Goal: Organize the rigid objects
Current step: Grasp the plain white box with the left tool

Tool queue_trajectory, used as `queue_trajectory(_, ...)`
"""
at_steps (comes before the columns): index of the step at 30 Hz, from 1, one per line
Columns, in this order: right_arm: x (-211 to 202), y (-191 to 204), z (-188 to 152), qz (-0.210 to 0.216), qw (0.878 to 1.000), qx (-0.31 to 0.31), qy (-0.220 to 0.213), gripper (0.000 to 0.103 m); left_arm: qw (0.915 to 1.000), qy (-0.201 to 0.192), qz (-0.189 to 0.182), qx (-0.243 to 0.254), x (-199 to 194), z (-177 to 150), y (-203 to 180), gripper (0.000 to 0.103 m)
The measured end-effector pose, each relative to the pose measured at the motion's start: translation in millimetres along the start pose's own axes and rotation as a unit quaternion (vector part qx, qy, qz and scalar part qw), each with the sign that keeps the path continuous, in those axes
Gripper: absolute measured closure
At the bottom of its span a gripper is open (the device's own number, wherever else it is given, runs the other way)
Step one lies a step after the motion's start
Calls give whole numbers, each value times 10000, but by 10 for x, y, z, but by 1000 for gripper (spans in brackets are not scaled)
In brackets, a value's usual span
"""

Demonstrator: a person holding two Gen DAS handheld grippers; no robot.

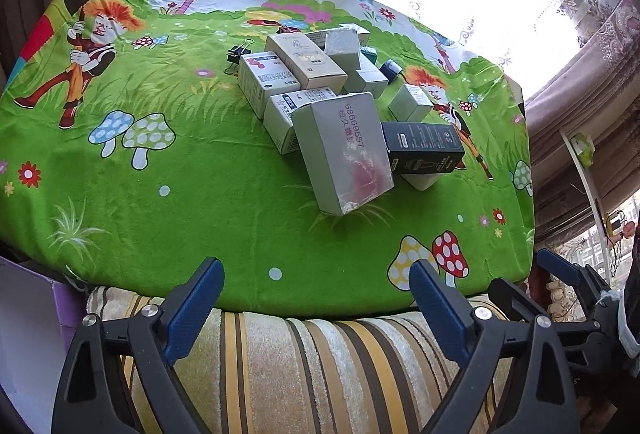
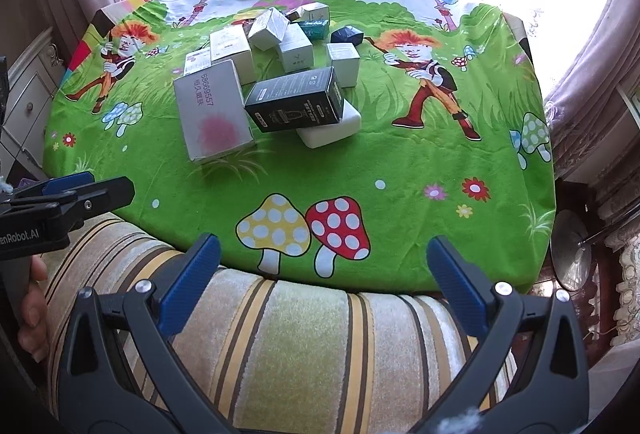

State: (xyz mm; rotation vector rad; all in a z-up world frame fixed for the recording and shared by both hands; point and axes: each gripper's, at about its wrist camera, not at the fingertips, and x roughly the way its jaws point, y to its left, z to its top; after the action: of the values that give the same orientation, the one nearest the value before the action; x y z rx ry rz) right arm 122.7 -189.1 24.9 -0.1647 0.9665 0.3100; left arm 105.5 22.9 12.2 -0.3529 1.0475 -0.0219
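A loose pile of small cartons lies on the green cartoon cloth. Nearest is a large grey-white box with printed digits. A black box rests tilted on a white box. Several white and teal cartons lie behind. My left gripper is open and empty at the near table edge. My right gripper is open and empty, also at the near edge; it shows at the right of the left wrist view.
A black binder clip lies left of the pile. A striped cushion lies below the table's near edge. Curtains and a bright window stand behind. A white cabinet stands at the left.
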Motion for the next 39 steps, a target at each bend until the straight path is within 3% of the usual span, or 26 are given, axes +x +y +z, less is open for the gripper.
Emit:
queue_trajectory(4,80,-36,178,63,9999,-2,-122,0,9988,196,-368,-247,185,182,46,12)
queue_trajectory(14,358,-46,507,215,9994,-3,-275,0,9950,255,-772,-573,632,536,192,15)
queue_trajectory(18,481,-19,582,235,9993,-32,-290,0,9896,349,-1139,-804,796,579,289,23)
queue_trajectory(25,625,39,680,212,9992,-113,-333,0,9818,397,-1590,-960,968,629,394,29)
queue_trajectory(31,744,105,727,51,9992,-220,-324,0,9739,368,-2043,-915,991,649,357,48)
queue_trajectory(39,849,157,784,-92,9991,-287,-290,0,9690,481,-2192,-1033,1006,580,423,56)
